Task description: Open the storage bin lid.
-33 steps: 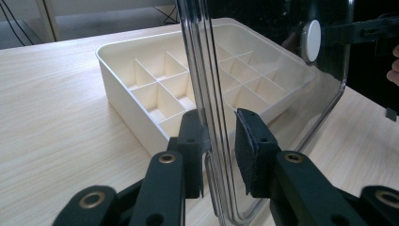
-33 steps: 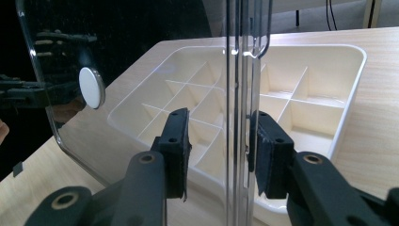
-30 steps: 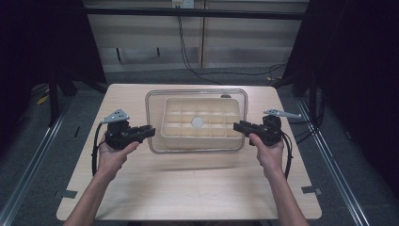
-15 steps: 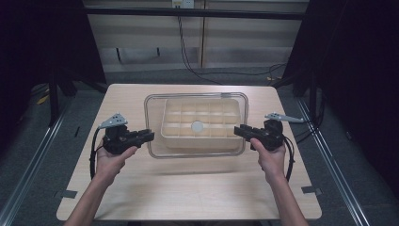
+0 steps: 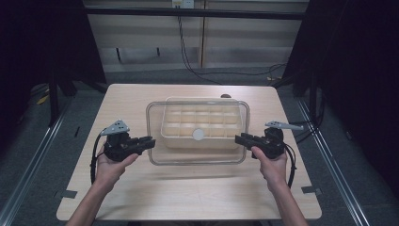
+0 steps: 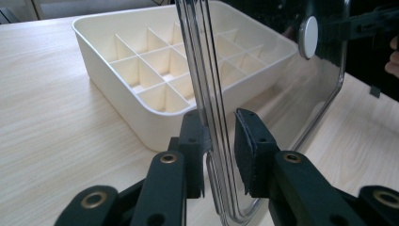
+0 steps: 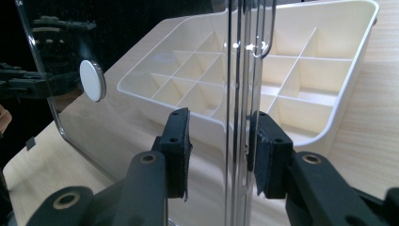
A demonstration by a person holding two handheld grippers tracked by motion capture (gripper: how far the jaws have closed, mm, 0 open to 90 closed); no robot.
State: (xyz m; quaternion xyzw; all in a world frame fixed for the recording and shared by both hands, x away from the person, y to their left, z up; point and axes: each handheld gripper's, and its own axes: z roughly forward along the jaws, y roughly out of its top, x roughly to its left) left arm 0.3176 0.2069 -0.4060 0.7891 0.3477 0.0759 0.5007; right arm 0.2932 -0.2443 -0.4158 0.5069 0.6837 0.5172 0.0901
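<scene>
A clear plastic lid [image 5: 197, 156] with a white round knob [image 5: 198, 134] hangs level just above a cream tray [image 5: 197, 99] split into several compartments. My left gripper [image 5: 151, 142] is shut on the lid's left rim, and my right gripper [image 5: 238, 138] is shut on its right rim. In the left gripper view the rim [image 6: 214, 117] stands on edge between the pads of my left gripper [image 6: 219, 150], with the tray [image 6: 117, 113] behind it. The right gripper view has my right gripper [image 7: 219, 150] clamped on the lid [image 7: 117, 136], the tray [image 7: 348, 70] lying beyond.
The wooden table [image 5: 188, 197] has bare room in front of the tray and to both sides. Metal floor rails [image 5: 329, 141] run along the table's left and right. Cables [image 5: 188, 52] hang at the back wall.
The lid and both grippers have shifted a little toward the person's side of the table, so the tray's far rim now shows beyond the lid's back edge.
</scene>
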